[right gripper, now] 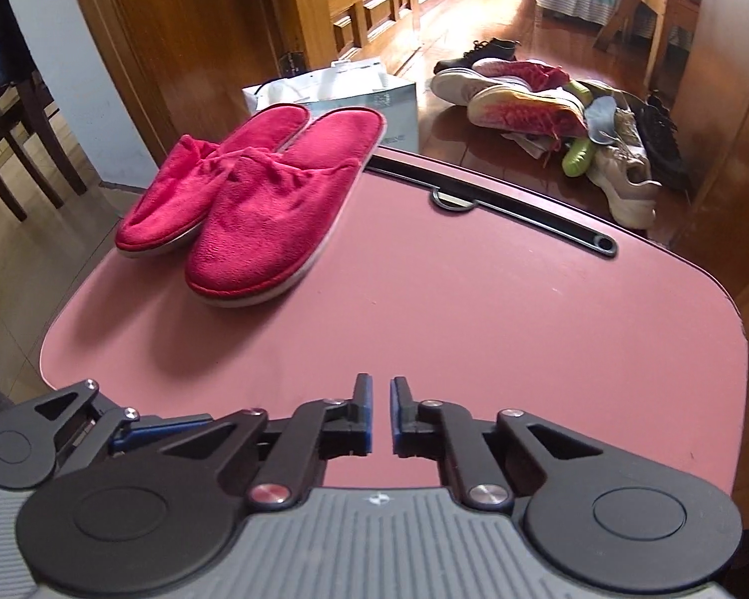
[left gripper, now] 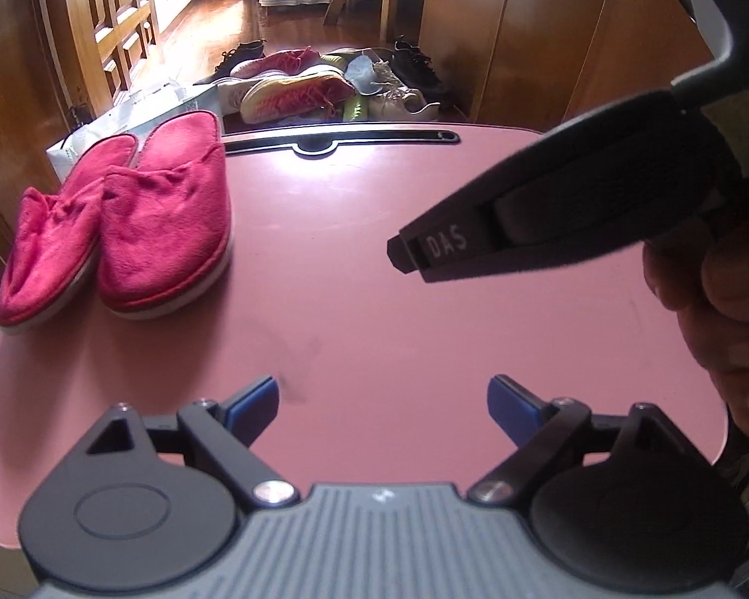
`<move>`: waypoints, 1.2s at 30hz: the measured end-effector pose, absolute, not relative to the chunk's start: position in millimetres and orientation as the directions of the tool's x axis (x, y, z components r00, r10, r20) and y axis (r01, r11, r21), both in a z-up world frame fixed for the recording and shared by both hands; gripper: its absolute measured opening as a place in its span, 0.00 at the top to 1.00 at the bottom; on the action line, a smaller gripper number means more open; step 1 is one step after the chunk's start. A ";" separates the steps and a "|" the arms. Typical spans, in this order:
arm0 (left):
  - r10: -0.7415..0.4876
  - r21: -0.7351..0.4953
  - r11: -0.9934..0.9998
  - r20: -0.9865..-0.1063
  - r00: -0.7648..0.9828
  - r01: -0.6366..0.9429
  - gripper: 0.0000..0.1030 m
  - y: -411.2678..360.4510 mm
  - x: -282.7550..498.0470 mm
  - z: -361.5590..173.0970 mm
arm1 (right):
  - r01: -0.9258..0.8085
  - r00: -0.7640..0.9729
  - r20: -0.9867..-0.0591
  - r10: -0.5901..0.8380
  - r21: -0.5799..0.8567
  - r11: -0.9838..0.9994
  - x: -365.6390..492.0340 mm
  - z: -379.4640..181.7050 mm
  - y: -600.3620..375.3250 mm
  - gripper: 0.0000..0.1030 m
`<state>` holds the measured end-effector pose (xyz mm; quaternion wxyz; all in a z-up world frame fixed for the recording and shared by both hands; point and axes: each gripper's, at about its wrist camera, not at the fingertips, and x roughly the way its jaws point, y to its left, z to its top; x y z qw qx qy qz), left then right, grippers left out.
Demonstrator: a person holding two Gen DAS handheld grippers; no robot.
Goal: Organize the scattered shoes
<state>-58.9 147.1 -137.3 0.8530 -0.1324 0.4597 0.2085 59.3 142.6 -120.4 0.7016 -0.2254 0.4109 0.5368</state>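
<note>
Two red plush slippers [left gripper: 125, 219] [right gripper: 244, 209] lie side by side at the far left of the pink table [left gripper: 374, 274] [right gripper: 474, 299], toes toward me. My left gripper [left gripper: 383, 409] hovers over the table's near edge, open, with nothing between its blue pads. My right gripper [right gripper: 380, 414] is shut and empty, right of the slippers; in the left wrist view its closed black fingers [left gripper: 409, 254] reach in from the right, held by a hand [left gripper: 714, 309]. Several scattered sneakers [left gripper: 314, 85] [right gripper: 549, 110] lie heaped on the wooden floor beyond the table.
A black grooved bar [left gripper: 334, 137] [right gripper: 499, 204] runs along the table's far edge. A white bag [left gripper: 125, 120] [right gripper: 354, 95] stands behind the slippers. Wooden doors [left gripper: 110, 25] and a cabinet [left gripper: 549, 50] flank the floor; a dark chair [right gripper: 20, 115] stands far left.
</note>
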 end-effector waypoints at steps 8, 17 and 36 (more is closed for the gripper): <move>0.251 -0.008 0.874 -0.848 0.466 -0.485 0.35 184.6 -63.2 -128.1 | -0.926 0.079 -0.798 0.597 0.163 0.341 58.8 -119.3 162.1 0.97; 0.323 0.071 0.859 -0.844 0.428 -0.507 0.09 232.8 -65.3 -107.3 | -0.892 0.052 -0.739 0.672 0.269 0.364 60.9 -113.2 186.8 0.81; 0.365 0.082 0.778 -0.866 0.342 -0.624 0.00 342.0 -76.1 -125.6 | -0.880 0.063 -0.750 0.658 0.269 0.391 72.8 -132.4 235.5 0.55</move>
